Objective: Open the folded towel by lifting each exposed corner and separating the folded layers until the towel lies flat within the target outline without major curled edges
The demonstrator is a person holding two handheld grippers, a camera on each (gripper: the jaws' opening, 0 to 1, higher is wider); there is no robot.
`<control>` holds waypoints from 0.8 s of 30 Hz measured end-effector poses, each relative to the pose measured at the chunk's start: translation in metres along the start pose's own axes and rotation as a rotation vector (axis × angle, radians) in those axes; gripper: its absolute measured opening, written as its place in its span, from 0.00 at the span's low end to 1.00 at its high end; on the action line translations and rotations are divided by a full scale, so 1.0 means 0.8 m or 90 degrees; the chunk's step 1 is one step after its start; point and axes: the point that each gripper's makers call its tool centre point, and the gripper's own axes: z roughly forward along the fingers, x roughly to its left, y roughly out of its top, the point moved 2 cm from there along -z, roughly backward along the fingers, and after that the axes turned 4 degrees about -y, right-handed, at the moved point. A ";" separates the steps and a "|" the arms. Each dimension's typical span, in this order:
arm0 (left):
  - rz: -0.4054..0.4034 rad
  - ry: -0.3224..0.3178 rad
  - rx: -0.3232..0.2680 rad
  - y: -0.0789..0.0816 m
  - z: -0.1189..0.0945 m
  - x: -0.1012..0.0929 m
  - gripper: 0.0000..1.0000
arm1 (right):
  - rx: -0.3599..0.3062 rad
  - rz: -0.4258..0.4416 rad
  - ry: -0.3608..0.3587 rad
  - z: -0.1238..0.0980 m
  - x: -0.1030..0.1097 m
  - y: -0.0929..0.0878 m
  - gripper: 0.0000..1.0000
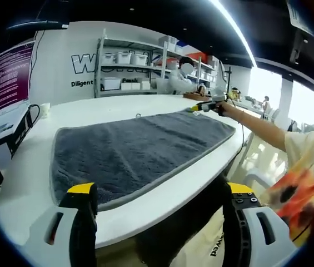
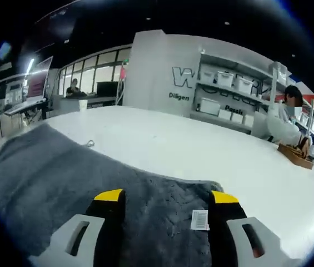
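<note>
Towel [image 1: 140, 153]: dark grey, spread open on the white table [image 1: 162, 200], across the centre of my left gripper view, grey hem visible along the near and right edges. My left claw [image 1: 159, 192] sits at the bottom of that frame, 2 yellow-tipped jaws wide apart, nothing between them, just short of the table edge. My right claw [image 1: 204, 105] shows at the upper right there, at the towel's far corner, arm reaching in from the right. In my right gripper view the right claw [image 2: 168, 196] is at the bottom, jaws spread wide above the towel [image 2: 51, 183], no cloth pinched. White label [image 2: 199, 219] lies on the towel beside the right jaw. Shelving with white bins [image 2: 229, 97] upper right.
</note>
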 end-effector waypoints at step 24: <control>-0.009 -0.003 -0.008 -0.015 -0.008 0.025 0.94 | 0.046 0.050 -0.065 0.052 -0.042 -0.039 0.62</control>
